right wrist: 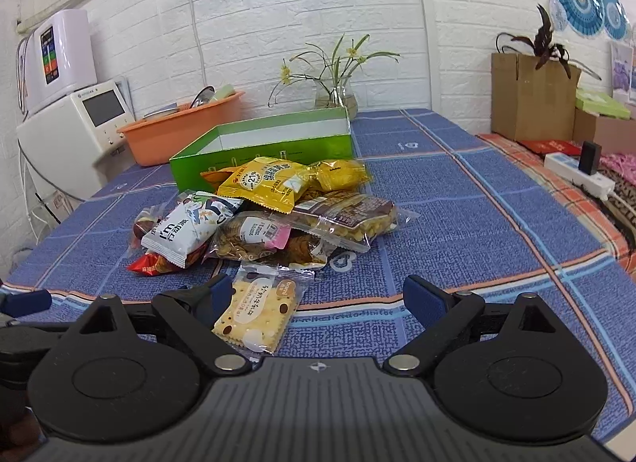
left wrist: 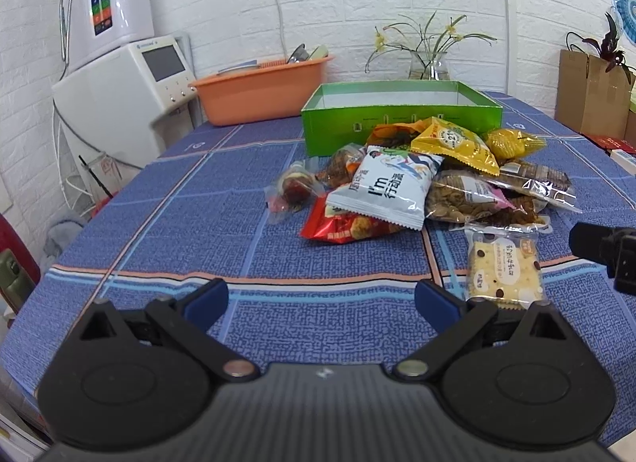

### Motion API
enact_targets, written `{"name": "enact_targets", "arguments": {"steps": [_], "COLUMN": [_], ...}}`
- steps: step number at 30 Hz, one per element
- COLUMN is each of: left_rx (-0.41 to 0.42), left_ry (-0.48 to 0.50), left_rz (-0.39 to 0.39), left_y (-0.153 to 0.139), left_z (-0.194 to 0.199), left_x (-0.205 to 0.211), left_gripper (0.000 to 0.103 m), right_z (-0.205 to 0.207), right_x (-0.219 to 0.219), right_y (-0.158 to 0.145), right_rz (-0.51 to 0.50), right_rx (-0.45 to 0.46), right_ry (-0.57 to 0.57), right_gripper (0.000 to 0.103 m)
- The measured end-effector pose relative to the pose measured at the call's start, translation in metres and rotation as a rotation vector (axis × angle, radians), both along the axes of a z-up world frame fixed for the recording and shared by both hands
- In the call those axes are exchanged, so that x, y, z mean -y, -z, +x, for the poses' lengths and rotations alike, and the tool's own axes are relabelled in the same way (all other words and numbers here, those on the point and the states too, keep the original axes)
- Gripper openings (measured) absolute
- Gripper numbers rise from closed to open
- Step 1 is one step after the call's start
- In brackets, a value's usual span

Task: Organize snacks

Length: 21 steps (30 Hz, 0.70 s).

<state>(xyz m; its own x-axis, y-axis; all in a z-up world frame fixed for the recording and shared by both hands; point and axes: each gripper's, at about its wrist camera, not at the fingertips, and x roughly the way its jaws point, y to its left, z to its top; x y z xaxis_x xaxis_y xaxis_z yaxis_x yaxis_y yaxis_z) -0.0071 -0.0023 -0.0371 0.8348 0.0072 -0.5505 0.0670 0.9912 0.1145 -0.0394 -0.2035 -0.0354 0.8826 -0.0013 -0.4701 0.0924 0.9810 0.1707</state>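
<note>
The snack pile (left wrist: 429,183) lies on the blue checked tabletop (left wrist: 198,223), just in front of the open green box (left wrist: 397,120), which serves as the landmark here. The top packets, a yellow bag (left wrist: 457,144) and a white-grey bag (left wrist: 385,187), lean toward the box's front wall. A cracker packet (right wrist: 258,311) lies apart from the heap, on the side away from the box, its near end between the spread jaws of the right gripper (right wrist: 322,299) and close to the left-hand finger. The left gripper (left wrist: 322,303) hangs over bare cloth with its jaws spread wide and nothing between them; the pile stands between it and the box. Behind the box sits a glass vase of yellow flowers (left wrist: 429,60); to the box's left, an orange basin (left wrist: 262,92) and a white appliance (left wrist: 131,96). Off to the box's right stands a brown cardboard carton (right wrist: 532,96), with a power strip (right wrist: 576,175) nearer.
</note>
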Motion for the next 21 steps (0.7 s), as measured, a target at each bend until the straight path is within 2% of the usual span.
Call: {"name": "enact_targets", "arguments": {"steps": [12, 21], "left_rx": [-0.010, -0.036], "left_ry": [-0.004, -0.003], "left_rz": [-0.014, -0.077], "left_y": [0.0030, 0.0051], "left_z": [0.0005, 0.0048], "left_x": [-0.0012, -0.0078], "left_gripper": [0.098, 0.098], "right_z": [0.0004, 0.0016], "right_x": [0.0042, 0.0046], "right_y": [0.0034, 0.0054], "right_rz": [0.017, 0.027], "right_rx": [0.000, -0.006], "right_ry": [-0.005, -0.011], "right_gripper": [0.103, 0.103]}}
